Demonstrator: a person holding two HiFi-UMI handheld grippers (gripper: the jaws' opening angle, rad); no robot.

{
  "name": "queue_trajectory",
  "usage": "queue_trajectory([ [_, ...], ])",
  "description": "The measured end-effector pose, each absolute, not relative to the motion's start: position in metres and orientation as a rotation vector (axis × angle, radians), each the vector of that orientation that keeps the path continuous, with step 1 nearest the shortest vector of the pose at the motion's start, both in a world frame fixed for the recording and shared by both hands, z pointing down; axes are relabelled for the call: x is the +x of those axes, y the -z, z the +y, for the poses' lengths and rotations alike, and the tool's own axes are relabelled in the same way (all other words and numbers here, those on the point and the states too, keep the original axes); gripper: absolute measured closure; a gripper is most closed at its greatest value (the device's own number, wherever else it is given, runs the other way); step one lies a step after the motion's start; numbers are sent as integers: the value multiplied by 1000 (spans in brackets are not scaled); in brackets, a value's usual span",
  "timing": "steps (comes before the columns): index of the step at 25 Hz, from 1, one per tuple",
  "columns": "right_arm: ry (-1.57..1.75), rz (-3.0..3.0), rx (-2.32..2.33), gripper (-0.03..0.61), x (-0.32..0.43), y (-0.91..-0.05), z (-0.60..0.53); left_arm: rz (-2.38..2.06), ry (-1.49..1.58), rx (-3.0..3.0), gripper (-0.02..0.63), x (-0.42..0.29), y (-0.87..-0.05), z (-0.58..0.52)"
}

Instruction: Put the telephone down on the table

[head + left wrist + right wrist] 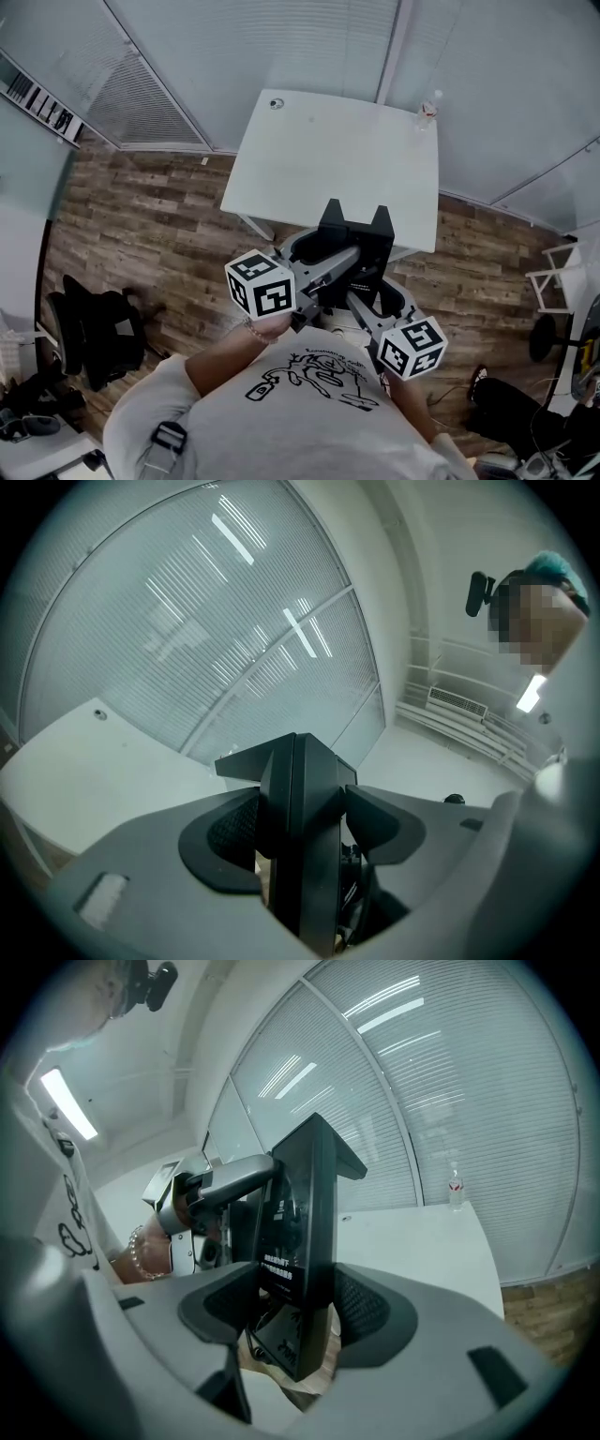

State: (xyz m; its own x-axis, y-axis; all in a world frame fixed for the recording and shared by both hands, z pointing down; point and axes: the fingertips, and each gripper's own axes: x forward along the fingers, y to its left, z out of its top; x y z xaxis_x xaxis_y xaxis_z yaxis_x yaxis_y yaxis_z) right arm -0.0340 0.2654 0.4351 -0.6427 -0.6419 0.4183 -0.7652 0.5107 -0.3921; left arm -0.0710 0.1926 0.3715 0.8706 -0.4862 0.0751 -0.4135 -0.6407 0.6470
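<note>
A black telephone (356,234) hangs in the air just before the near edge of the white table (337,155), held upright between both grippers. My left gripper (330,265) is shut on its left side, my right gripper (367,286) shut on its lower right. In the left gripper view the telephone (298,799) fills the gap of that gripper (300,829), edge on. The right gripper view shows the telephone (302,1232) pinched in the right gripper (300,1314), a label on its dark face, with the left gripper's arm (230,1180) against its far side.
The tabletop carries a small bottle (428,108) at its far right corner. Glass walls with blinds stand behind it. Wood floor (159,225) lies to the left, with dark bags and a chair (94,323). A white rack (553,277) stands at the right.
</note>
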Motion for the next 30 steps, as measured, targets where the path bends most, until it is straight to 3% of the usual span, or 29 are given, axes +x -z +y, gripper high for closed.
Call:
queue_trajectory([
  [13, -836, -2525, 1183, 344, -97, -443, 210, -653, 142, 2327, 341, -135, -381, 136],
  [30, -859, -2507, 1189, 344, -76, -447, 140, -646, 140, 2298, 341, -114, -389, 65],
])
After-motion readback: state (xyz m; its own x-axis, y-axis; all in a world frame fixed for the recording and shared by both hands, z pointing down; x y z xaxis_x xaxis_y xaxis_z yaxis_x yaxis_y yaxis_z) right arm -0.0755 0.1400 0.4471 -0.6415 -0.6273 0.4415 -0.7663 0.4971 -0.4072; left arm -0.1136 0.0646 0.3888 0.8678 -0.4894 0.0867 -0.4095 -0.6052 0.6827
